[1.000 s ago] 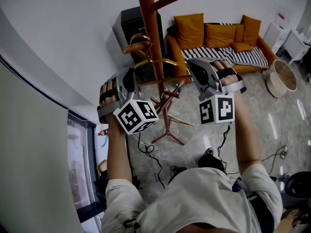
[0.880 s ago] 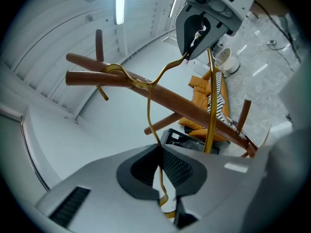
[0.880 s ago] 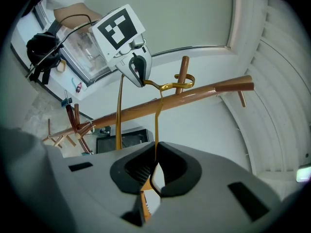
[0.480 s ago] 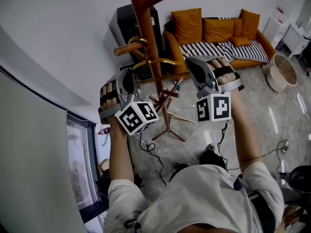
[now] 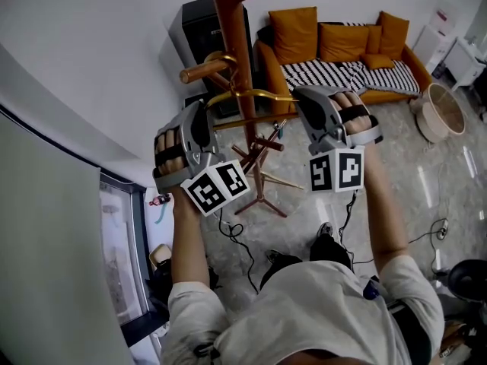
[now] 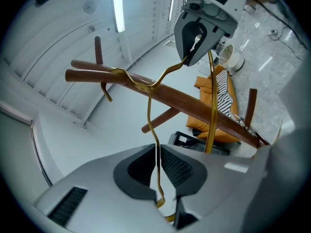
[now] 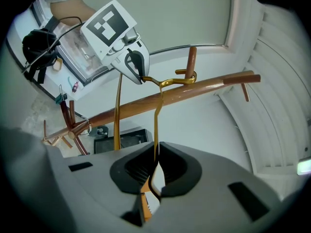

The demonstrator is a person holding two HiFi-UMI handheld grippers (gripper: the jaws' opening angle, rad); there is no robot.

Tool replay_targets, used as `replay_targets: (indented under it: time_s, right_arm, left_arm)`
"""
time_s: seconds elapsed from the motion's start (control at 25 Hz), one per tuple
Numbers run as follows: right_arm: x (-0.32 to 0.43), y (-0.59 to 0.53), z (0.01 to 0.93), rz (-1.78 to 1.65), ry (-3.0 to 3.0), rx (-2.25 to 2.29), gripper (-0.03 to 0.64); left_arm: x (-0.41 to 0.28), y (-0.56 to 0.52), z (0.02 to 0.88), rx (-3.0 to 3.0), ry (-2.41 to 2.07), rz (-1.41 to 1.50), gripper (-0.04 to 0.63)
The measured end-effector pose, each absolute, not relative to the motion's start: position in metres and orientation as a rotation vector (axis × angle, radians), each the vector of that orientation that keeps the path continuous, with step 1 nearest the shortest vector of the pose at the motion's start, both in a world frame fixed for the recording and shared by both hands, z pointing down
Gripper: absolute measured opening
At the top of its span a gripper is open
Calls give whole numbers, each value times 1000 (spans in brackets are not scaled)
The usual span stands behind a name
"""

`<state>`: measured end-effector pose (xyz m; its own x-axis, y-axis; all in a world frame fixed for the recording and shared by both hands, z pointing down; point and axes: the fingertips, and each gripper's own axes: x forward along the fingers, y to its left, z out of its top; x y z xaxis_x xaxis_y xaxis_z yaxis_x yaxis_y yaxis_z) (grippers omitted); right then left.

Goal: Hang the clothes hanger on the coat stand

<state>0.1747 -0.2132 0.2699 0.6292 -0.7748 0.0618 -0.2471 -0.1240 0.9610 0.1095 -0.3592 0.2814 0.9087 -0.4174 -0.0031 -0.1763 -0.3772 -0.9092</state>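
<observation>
You had both grippers closed on the gold wire hanger (image 6: 148, 108): the left gripper (image 6: 156, 154) pinched one shoulder between its jaws and the right gripper (image 7: 157, 154) pinched the other. The hanger's hook (image 5: 221, 58) lay at a round wooden peg (image 5: 199, 72), close to the brown pole (image 5: 236, 44) of the coat stand. To finish well, you needed to lower both ends evenly, so that the hook seated fully before release. The wire looked thin, smooth and shiny, so it could slide on polished wood.
</observation>
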Motion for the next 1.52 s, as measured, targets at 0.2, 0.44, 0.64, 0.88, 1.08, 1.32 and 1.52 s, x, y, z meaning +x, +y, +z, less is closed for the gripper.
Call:
replay_targets:
  time_s: [0.2,0.44,0.64,0.88,1.08,1.32,1.52]
  right_arm:
    - [180,-223,278,-554,-880,1689,11]
    - [183,-221,274,-554,-951,1726,73]
    - [183,-226,271,-542,-1068,1758,134]
    - [179,-228,266,-540,-1232,1779,178]
    - [161,-217,272,-571,-1335,1784,198]
    - [141,-188,282,-613,-1450,1784,206]
    - [128,-179,275,-649,-1588,1801,212]
  left_arm:
    - [111,-363,283,-1963,457,-235,41]
    - [108,-365,282,-1959,497,-248,74]
    - [110,-368,278,-1980,513,-265,93]
    - [115,-367,272,-1987,520,-302,189]
    - [105,-345,274,-2002,537,-271,213]
    - [93,-310,285,-2001,564,-263,213]
    - [88,-299,283,-2070,582,-238,213]
